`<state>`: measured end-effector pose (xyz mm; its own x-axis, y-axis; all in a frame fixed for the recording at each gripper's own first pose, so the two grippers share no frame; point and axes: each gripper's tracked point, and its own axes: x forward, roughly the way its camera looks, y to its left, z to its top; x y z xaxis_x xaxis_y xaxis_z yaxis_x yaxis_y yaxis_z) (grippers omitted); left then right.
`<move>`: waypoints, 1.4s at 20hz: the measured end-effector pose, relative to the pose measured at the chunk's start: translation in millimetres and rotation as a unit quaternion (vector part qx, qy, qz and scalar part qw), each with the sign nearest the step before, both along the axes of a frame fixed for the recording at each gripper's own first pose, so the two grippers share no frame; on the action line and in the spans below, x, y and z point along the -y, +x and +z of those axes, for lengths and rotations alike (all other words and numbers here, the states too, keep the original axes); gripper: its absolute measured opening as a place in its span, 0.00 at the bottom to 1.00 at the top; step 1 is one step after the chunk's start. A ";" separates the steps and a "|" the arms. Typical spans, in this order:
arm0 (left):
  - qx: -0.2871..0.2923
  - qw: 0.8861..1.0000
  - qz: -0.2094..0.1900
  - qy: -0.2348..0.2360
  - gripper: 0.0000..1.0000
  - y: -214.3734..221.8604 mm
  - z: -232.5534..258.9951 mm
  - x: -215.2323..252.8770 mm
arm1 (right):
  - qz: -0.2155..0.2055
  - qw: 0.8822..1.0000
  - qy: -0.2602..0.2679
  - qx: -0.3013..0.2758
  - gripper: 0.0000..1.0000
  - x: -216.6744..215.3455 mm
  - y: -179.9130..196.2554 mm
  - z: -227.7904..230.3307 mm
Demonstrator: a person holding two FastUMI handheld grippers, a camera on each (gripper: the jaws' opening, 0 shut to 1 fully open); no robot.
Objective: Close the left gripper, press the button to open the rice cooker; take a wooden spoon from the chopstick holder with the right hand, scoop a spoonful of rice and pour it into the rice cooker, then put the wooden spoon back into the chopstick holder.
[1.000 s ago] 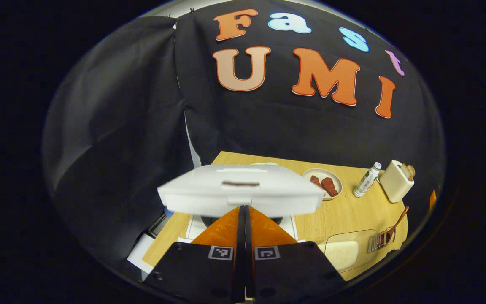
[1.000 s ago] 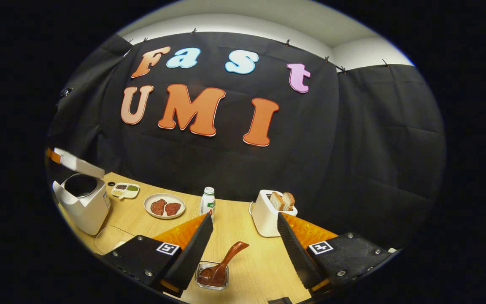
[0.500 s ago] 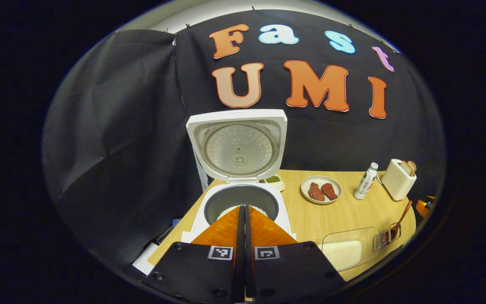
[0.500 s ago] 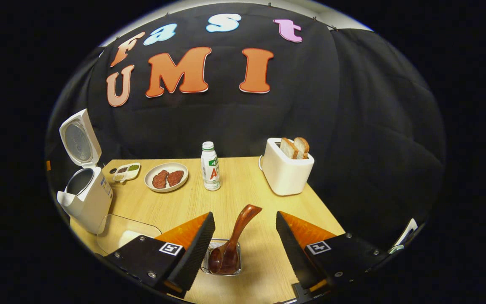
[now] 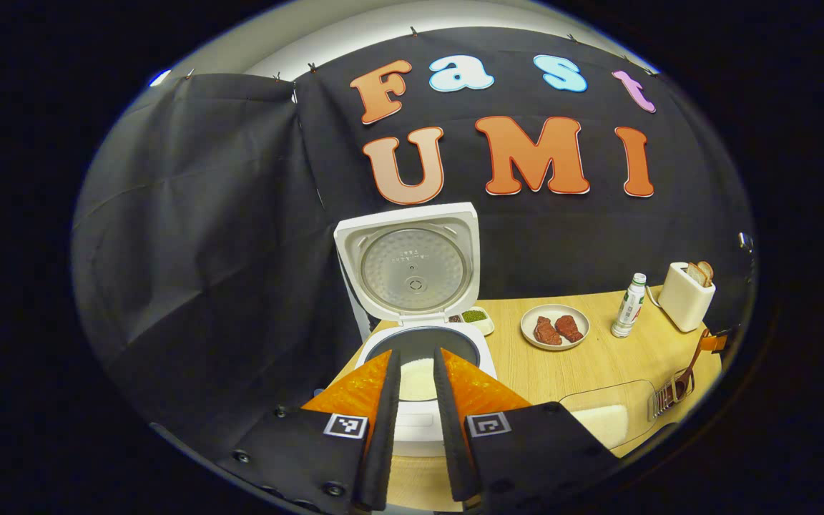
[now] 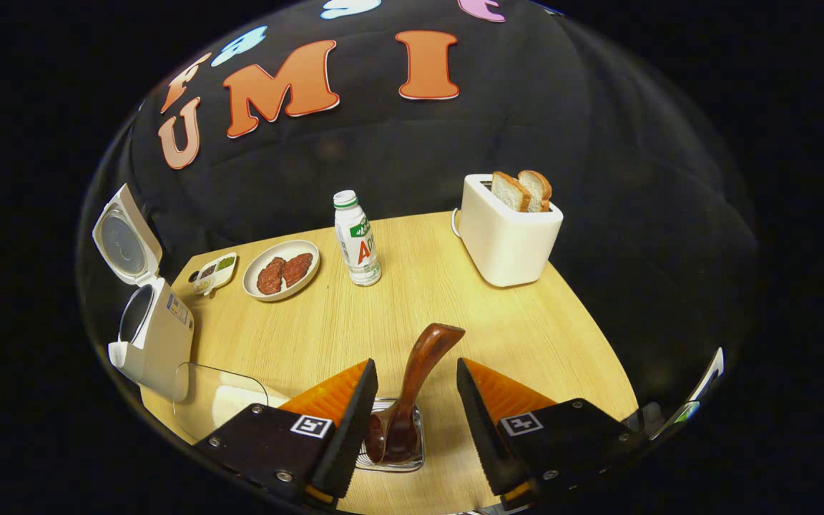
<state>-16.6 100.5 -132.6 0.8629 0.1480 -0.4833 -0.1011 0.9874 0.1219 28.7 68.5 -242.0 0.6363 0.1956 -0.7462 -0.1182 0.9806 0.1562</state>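
At the bottom of the right gripper view, the right claw (image 6: 412,400) had its two fingers wide apart, one on each side of the wooden spoon (image 6: 412,390). They were not touching it. The spoon stood tilted in the chopstick holder (image 6: 392,458), a small clear wire box at the bottom middle, with its handle leaning up and to the right.

At the bottom of the left gripper view, the left claw (image 5: 415,422) had its fingers a little apart, holding nothing. Just past them sat the rice cooker (image 5: 419,386) with its lid (image 5: 412,265) standing up open. White rice showed inside the pot.

What could go wrong? The spoon leaned, so the claw might pinch it crooked and the spoon could slip or twist. The holder looked light, so it might tip or lift when the spoon came out.

A clear rice box (image 6: 219,397) sat at the lower left of the right gripper view, near the cooker. Farther back on the pale wooden worktop (image 6: 455,315) were a plate of meat (image 6: 282,270), a little bottle (image 6: 357,238) and a toaster (image 6: 508,232) with bread. A black cloth wall hung behind it all.
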 end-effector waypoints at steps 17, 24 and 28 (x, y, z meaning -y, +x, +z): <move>-0.004 0.999 -0.028 0.033 0.36 0.7 -10.4 22.3 | -0.096 0.984 0.132 -0.073 0.20 -4.4 4.4 -38.8; 0.000 0.998 -0.052 0.022 0.37 10.4 -15.5 36.9 | -0.164 0.971 0.175 -0.015 0.17 9.6 -25.8 -20.2; 0.000 0.998 -0.058 0.017 0.36 13.3 -18.5 38.0 | -0.169 0.970 0.175 0.017 0.17 6.1 -38.9 -10.3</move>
